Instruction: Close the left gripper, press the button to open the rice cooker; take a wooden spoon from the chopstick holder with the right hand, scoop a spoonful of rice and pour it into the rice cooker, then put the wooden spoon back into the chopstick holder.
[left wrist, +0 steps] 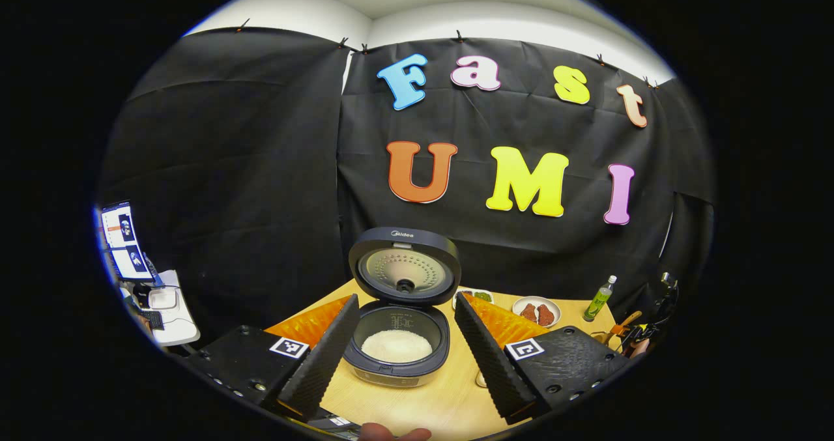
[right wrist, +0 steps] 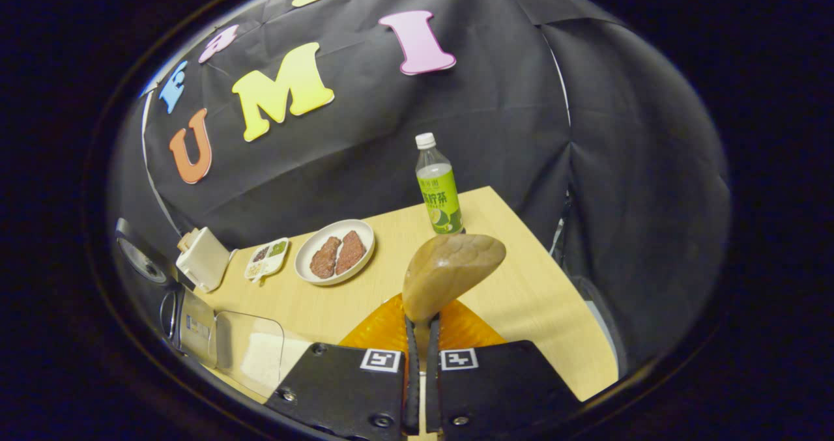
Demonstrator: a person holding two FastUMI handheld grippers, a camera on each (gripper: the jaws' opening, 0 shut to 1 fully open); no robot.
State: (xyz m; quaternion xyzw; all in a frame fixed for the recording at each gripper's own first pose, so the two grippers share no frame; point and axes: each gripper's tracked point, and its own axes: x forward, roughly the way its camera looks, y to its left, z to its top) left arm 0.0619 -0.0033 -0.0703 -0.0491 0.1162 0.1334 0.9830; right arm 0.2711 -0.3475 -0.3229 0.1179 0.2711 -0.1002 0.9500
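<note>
Right gripper (right wrist: pixel 422 337) has its 2 fingers clamped on the handle of the light-brown wooden spoon (right wrist: pixel 449 271), whose rounded bowl stands above the fingertips, tilted to the right. Behind the spoon on the pale wooden table (right wrist: pixel 521 298) stands a clear bottle with a green label and white cap (right wrist: pixel 438 187); left of the bottle lies a white oval plate with 2 brown pieces of meat (right wrist: pixel 335 252), and further left a small divided white dish (right wrist: pixel 267 258). A clear plastic container holding white rice (right wrist: pixel 251 353) sits at the table's near left edge.

Left gripper (left wrist: pixel 407 356) has its 2 fingers spread wide apart, gripping nothing. Between them on the table stands the dark grey round rice cooker (left wrist: pixel 397 350), its lid (left wrist: pixel 404 265) standing upright and open, with white rice (left wrist: pixel 396 345) lying in the inner pot. Far right of the cooker, the other gripper shows at the table's edge, too small to make out.
</note>
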